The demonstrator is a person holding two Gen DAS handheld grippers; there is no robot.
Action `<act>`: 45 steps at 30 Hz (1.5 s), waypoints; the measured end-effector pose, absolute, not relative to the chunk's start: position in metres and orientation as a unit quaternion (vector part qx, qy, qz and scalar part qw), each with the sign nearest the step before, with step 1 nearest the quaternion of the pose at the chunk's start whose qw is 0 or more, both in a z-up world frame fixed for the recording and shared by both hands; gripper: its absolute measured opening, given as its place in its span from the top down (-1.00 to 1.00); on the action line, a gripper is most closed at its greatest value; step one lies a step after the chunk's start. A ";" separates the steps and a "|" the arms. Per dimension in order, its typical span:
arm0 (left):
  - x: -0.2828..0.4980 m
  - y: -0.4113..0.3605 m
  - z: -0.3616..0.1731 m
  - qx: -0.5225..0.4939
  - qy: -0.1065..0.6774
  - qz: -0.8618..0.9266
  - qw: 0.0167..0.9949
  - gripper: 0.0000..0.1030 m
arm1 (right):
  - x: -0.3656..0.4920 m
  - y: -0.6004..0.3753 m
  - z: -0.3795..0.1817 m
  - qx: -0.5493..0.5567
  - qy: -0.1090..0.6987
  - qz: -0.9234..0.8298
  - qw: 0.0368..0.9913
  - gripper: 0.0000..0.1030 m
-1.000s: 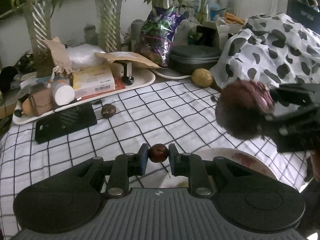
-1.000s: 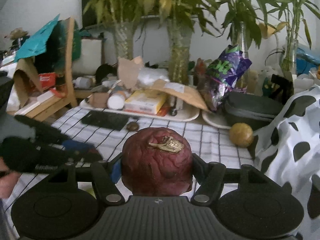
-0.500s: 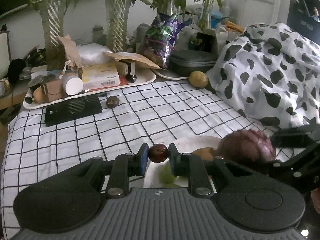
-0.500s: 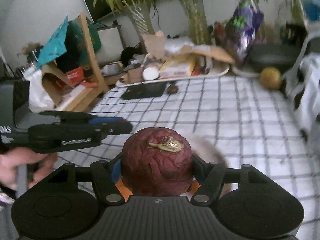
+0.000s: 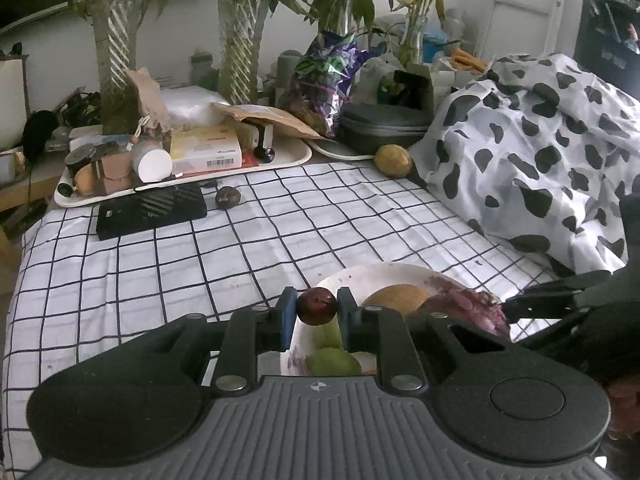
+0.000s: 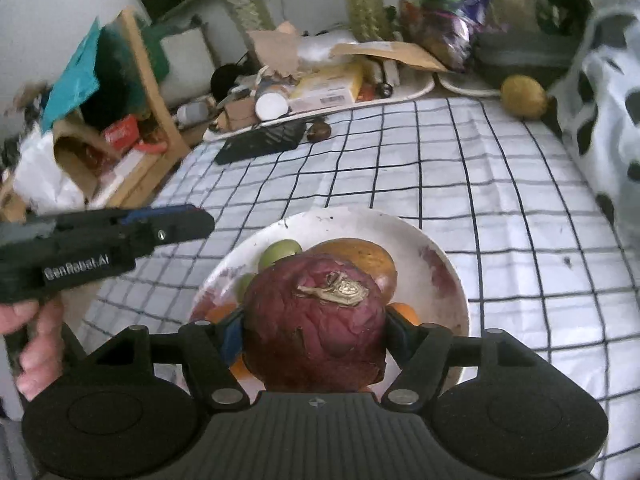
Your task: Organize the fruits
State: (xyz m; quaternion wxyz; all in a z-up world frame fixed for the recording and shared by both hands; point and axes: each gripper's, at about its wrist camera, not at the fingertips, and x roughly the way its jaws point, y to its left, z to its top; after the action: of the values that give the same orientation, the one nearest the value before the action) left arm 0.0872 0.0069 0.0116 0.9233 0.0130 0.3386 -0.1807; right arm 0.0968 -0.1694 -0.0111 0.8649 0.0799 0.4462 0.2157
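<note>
The right gripper point(image 6: 316, 332) has a big wrinkled purple-red fruit point(image 6: 320, 316) between its fingers, low over the white plate point(image 6: 444, 264) at the near edge of the checked cloth point(image 5: 240, 248); its jaws have just been opening, yet the pads look pressed to the fruit's sides. The plate already carries a brownish fruit point(image 6: 356, 256), green ones point(image 6: 280, 250) and orange ones. I'd lower it into the bare spot before spreading wider, lest it roll off the heap. The left gripper point(image 5: 317, 312) pinches a small dark red fruit point(image 5: 317, 306) at the plate's left rim, and ought to wait its turn. A yellow fruit point(image 5: 393, 160) and a small dark one point(image 5: 227, 197) lie far off
</note>
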 end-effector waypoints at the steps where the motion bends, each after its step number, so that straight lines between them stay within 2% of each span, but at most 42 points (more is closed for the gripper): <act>1: 0.086 0.007 0.012 0.013 0.338 -0.181 0.923 0.59 | 0.094 -0.165 -0.011 0.053 0.443 0.217 0.868 -0.43; 3: 0.082 0.007 0.012 0.013 0.338 -0.182 0.923 0.59 | 0.089 -0.152 -0.009 -0.005 0.432 0.219 0.875 -0.49; 6: 0.076 0.007 0.012 0.014 0.339 -0.181 0.923 0.59 | 0.083 -0.146 -0.005 -0.049 0.410 0.198 0.889 -0.81; 10: 0.066 0.008 0.013 0.009 0.340 -0.183 0.922 0.59 | 0.083 -0.155 0.002 -0.042 0.401 0.183 0.897 -1.00; 34: 0.020 -0.039 -0.004 0.061 0.400 -0.257 0.878 0.58 | 0.042 -0.205 0.021 0.023 0.398 0.092 0.912 -1.00; 36: 0.020 -0.042 -0.006 0.071 0.405 -0.251 0.876 0.50 | 0.039 -0.205 0.021 0.019 0.399 0.088 0.913 -1.00; 37: 0.018 -0.042 -0.006 0.073 0.404 -0.248 0.877 0.22 | 0.038 -0.204 0.022 0.018 0.399 0.086 0.913 -1.00; 38: 0.016 -0.041 -0.005 0.073 0.401 -0.244 0.880 -0.17 | 0.036 -0.204 0.022 0.017 0.399 0.085 0.913 -1.00; 39: 0.015 -0.041 -0.003 0.073 0.396 -0.240 0.883 -0.33 | 0.035 -0.204 0.022 0.015 0.399 0.085 0.913 -1.00; 40: 0.012 -0.039 -0.001 0.073 0.389 -0.235 0.888 -0.42 | 0.034 -0.203 0.022 0.013 0.401 0.086 0.912 -1.00; 45: 0.008 -0.039 0.004 0.064 0.389 -0.228 0.890 -0.42 | 0.028 -0.198 0.022 -0.001 0.403 0.086 0.911 -1.00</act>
State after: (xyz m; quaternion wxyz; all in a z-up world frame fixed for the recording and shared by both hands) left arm 0.0076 -0.0388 0.0035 0.8901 0.0641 0.3892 -0.2282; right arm 0.0279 -0.1983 0.0220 0.9110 -0.0010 0.4033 0.0862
